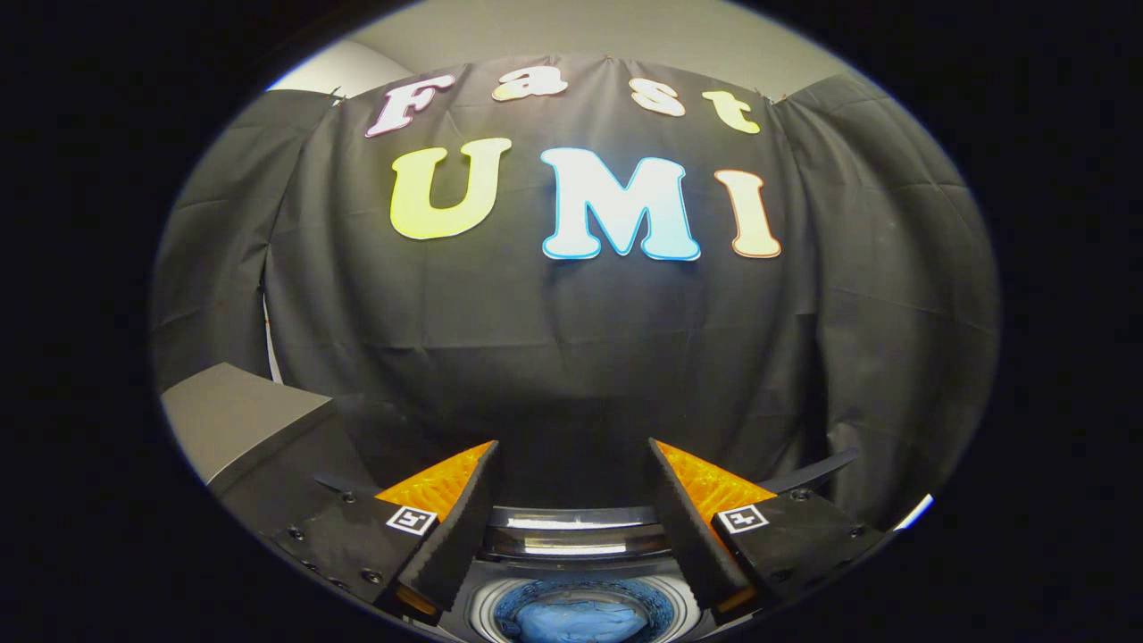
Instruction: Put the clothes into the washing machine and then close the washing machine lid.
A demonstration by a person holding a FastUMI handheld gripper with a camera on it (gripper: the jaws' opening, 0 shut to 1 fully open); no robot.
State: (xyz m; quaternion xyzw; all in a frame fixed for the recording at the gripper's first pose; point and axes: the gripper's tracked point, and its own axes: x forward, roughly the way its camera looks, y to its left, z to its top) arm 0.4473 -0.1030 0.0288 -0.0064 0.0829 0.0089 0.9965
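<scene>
Hovering: our gripper (571, 464) above the washing machine (576, 536)
Jaws: we see them spread apart, grasping nothing
Clothes: blue bundle (580, 618) inside the drum, at 6 o'clock between the fingers

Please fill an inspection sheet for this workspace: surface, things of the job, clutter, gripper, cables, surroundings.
Surface: grey top of a box or cabinet beside the machine, to the side of the fingers; nothing on the part that shows.
Job's things: washing machine below and between the fingers, lid not closed, round drum opening in view; blue clothes already lie in the drum.
Clutter: nothing seen.
Gripper: gripper open, fingers spread wide, holding nothing, above the drum opening, pointing at the wall.
Cables: nothing seen.
Surroundings: black cloth wall beyond the fingers; pale ceiling above it.
</scene>
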